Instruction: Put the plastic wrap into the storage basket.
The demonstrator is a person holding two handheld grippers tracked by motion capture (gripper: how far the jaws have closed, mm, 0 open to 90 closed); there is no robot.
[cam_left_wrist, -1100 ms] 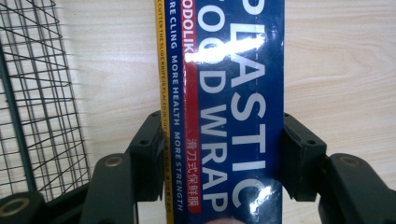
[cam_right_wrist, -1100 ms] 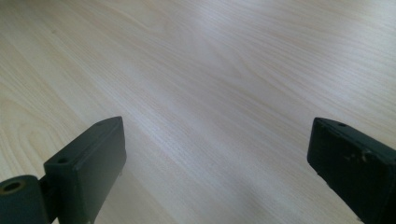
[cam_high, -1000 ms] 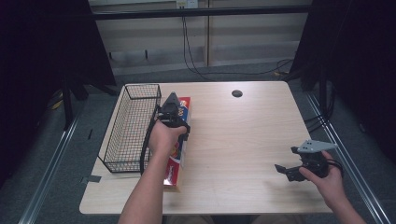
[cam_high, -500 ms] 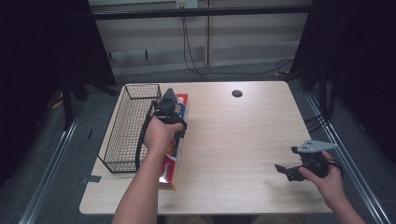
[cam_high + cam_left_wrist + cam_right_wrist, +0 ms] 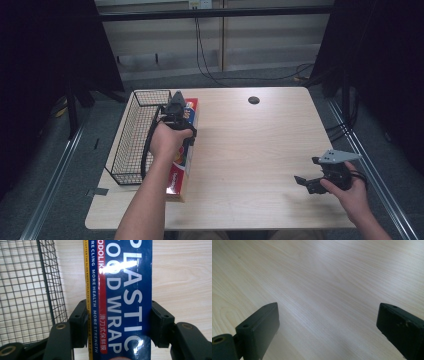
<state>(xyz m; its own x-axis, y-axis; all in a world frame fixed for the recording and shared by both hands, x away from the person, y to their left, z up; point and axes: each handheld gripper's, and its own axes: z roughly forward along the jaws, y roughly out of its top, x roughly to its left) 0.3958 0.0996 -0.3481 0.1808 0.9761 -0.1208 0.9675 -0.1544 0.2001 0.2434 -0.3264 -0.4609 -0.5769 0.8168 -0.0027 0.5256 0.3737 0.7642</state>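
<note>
While the wooden table spans the frame's middle, a wire basket sits centre-left, the plastic wrap box just right of it, clamped across its width by the left gripper; lower right, the right gripper gapes wide

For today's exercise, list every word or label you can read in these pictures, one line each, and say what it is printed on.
All on the plastic wrap box:
"PLASTIC"
"WRAP", under letters partly lost in glare
"MORE CLING MORE HEALTH MORE STRENGTH"
Red strip: "ODOLIK", cut off; then "滑刀式保鲜膜".
Yellow edge print: too small to read.
High view: lettering blurred.
</note>
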